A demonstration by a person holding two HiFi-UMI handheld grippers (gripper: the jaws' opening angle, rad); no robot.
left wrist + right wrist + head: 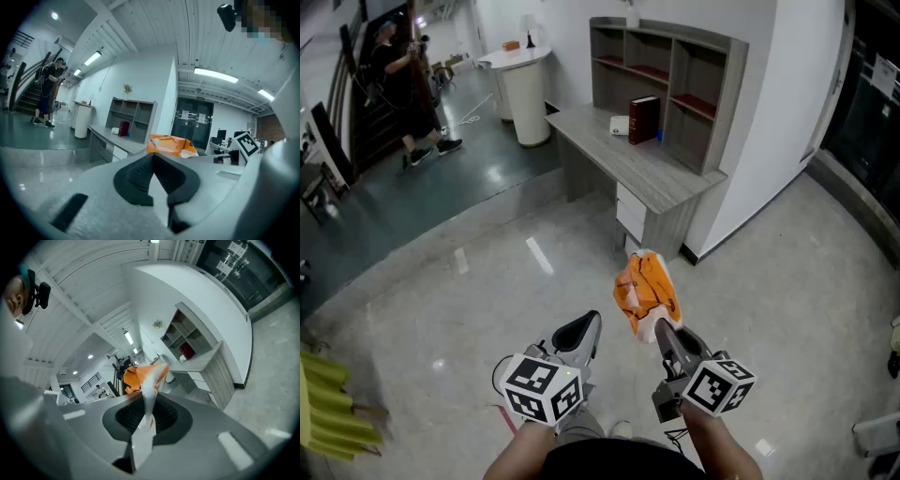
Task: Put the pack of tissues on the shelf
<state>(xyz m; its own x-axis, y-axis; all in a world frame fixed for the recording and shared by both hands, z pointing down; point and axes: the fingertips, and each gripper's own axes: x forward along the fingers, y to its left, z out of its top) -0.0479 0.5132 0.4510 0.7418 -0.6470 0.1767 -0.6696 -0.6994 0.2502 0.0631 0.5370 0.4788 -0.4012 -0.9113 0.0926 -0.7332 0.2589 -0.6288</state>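
On the left, our left gripper (584,330) is riding clenched and empty. Just to its right, our right gripper (660,327) is pinching the wrapper edge of the one pack of tissues (646,292) — it is sticking out ahead of the jaws, clear of the floor, long axis aiming toward the one shelf (722,103), well apart on the desk (609,155) — so the right hand is nearer.

Left gripper (592,320) and right gripper (660,325) are grey, black-padded
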